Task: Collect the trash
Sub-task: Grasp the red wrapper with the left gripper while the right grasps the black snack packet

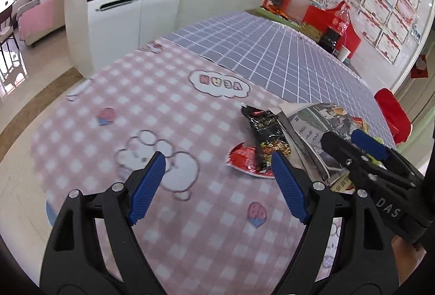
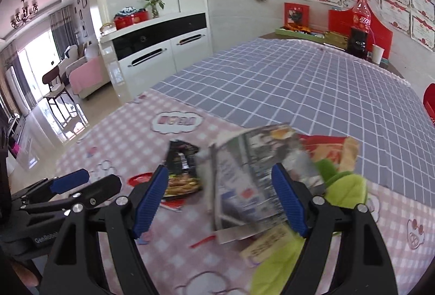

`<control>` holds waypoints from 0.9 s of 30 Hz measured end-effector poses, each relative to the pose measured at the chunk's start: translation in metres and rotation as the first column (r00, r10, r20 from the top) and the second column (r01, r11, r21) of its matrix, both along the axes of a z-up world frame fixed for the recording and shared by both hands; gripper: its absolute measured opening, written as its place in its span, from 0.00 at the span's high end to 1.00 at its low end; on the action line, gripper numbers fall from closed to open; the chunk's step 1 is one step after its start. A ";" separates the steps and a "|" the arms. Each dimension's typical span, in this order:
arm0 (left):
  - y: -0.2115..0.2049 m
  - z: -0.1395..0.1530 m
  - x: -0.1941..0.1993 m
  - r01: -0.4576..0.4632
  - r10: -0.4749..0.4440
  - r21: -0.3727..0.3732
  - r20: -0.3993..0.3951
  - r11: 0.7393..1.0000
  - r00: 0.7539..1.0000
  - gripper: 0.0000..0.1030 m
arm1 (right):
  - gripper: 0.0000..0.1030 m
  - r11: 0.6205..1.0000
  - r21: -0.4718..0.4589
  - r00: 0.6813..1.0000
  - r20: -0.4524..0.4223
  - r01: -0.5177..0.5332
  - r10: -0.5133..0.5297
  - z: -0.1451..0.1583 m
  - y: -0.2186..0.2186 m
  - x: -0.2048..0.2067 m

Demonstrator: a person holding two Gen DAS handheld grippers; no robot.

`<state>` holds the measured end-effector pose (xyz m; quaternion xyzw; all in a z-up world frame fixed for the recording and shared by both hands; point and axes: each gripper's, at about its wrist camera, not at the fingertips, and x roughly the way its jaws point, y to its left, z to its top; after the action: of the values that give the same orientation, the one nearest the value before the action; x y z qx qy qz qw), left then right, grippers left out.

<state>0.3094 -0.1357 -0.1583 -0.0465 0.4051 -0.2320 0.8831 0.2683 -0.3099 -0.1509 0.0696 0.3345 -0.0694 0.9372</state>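
Note:
A black snack wrapper [image 1: 267, 133] lies on the pink checked tablecloth, partly over a red wrapper [image 1: 246, 161]. To its right lies a folded printed paper sheet [image 1: 312, 129], with green and yellow packaging [image 2: 345, 186] beside it. My left gripper [image 1: 220, 183] is open above the cloth, its right finger close to the two wrappers. My right gripper [image 2: 220, 195] is open over the near end of the paper sheet [image 2: 252, 180]; the black wrapper [image 2: 182, 169] is by its left finger. Each gripper shows in the other's view, the right [image 1: 356, 146] and the left [image 2: 78, 183].
The table carries a pink checked cloth [image 1: 122, 110] near me and a blue-grey grid cloth [image 1: 272, 50] beyond. Red boxes, a bottle [image 2: 361, 14] and a paper cup [image 2: 378, 54] stand at the far end. A white cabinet [image 1: 122, 12] stands left of the table. A red chair [image 1: 394, 115] is at right.

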 end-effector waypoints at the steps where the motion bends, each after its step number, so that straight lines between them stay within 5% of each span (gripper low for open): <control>1: -0.003 -0.003 0.001 0.006 -0.006 0.001 -0.008 1.000 1.000 0.28 | 0.25 1.000 0.006 1.000 0.002 -0.007 0.007 0.000 -0.003 0.001; 11: -0.023 -0.027 0.022 0.050 -0.053 -0.037 -0.081 0.998 0.995 0.77 | 0.26 0.997 -0.002 0.997 -0.016 -0.081 0.081 -0.001 0.007 0.025; 20: 0.015 -0.009 0.018 -0.020 0.020 -0.025 0.002 0.999 1.000 0.81 | 0.45 0.987 0.065 0.985 -0.080 -0.150 0.155 -0.018 0.028 0.052; 27: 0.045 -0.008 0.029 -0.099 0.099 -0.024 0.009 0.995 0.995 0.81 | 0.55 0.989 0.034 0.975 -0.163 -0.146 0.150 -0.036 0.043 0.074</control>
<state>0.3380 -0.0907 -0.1659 -0.0755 0.3952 -0.1929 0.8949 0.3421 -0.2666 -0.1868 0.0487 0.4158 -0.0012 0.9081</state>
